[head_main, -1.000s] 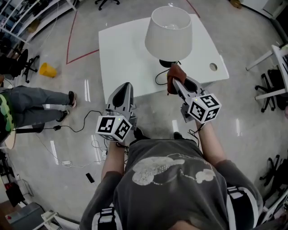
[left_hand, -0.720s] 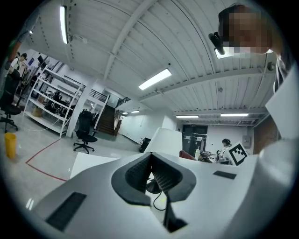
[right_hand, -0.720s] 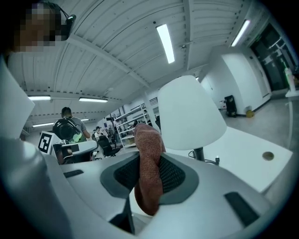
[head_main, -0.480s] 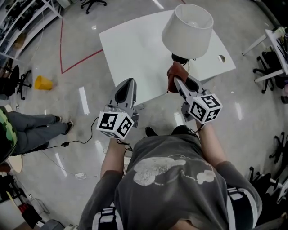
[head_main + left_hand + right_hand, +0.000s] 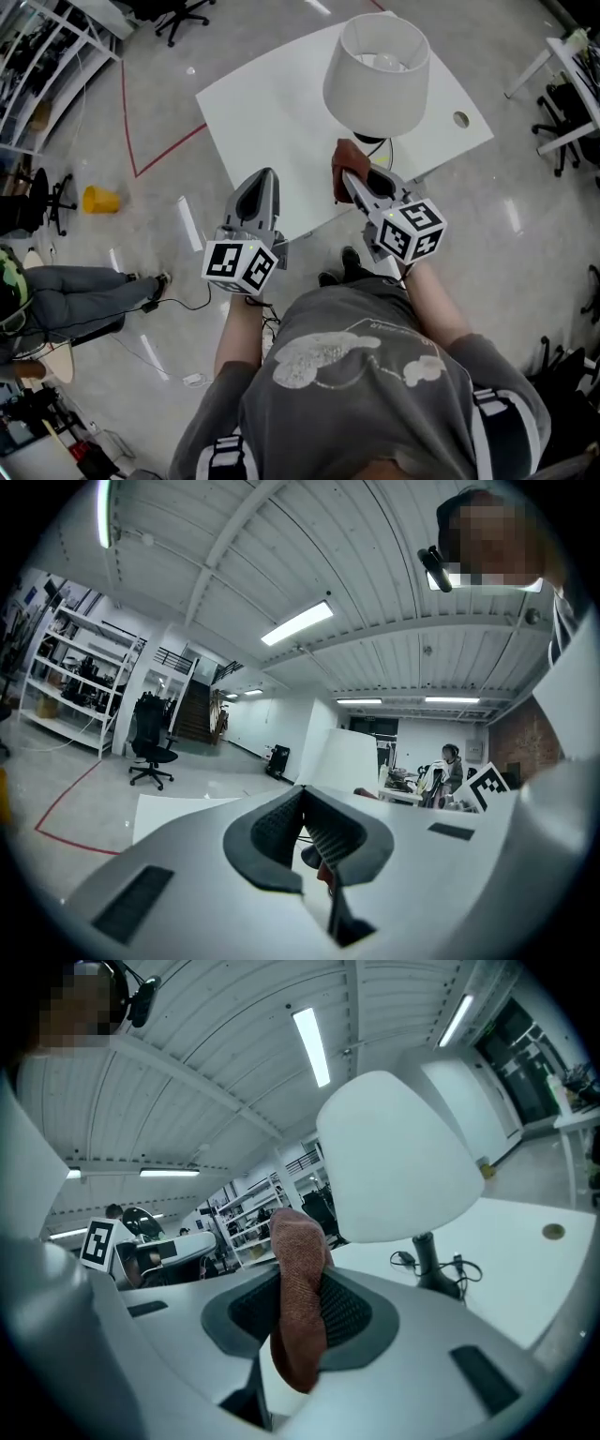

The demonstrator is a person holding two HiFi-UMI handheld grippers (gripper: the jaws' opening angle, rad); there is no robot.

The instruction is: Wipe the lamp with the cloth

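The lamp has a white shade (image 5: 376, 77) and a dark base on a white table (image 5: 262, 103). Its shade (image 5: 398, 1157) and stem (image 5: 427, 1258) fill the right gripper view. My right gripper (image 5: 345, 176) is shut on a brown cloth (image 5: 343, 157), held at the table's near edge just below and left of the shade. The cloth (image 5: 300, 1307) stands up between the jaws. My left gripper (image 5: 263, 175) hovers over the table's near edge, left of the lamp, shut with nothing in it. The left gripper (image 5: 302, 797) points toward the shade (image 5: 352, 759).
The lamp's black cord (image 5: 405, 1258) lies on the table by the base, and a round hole (image 5: 460, 119) sits near the table's right corner. On the floor are a yellow object (image 5: 98, 199), cables (image 5: 178, 305), red tape lines and office chairs (image 5: 178, 14). A seated person (image 5: 66, 305) is at the left.
The head view has swung, so the table and lamp sit differently in frame. The right gripper with the cloth has shifted slightly left under the shade. The left gripper keeps its place.
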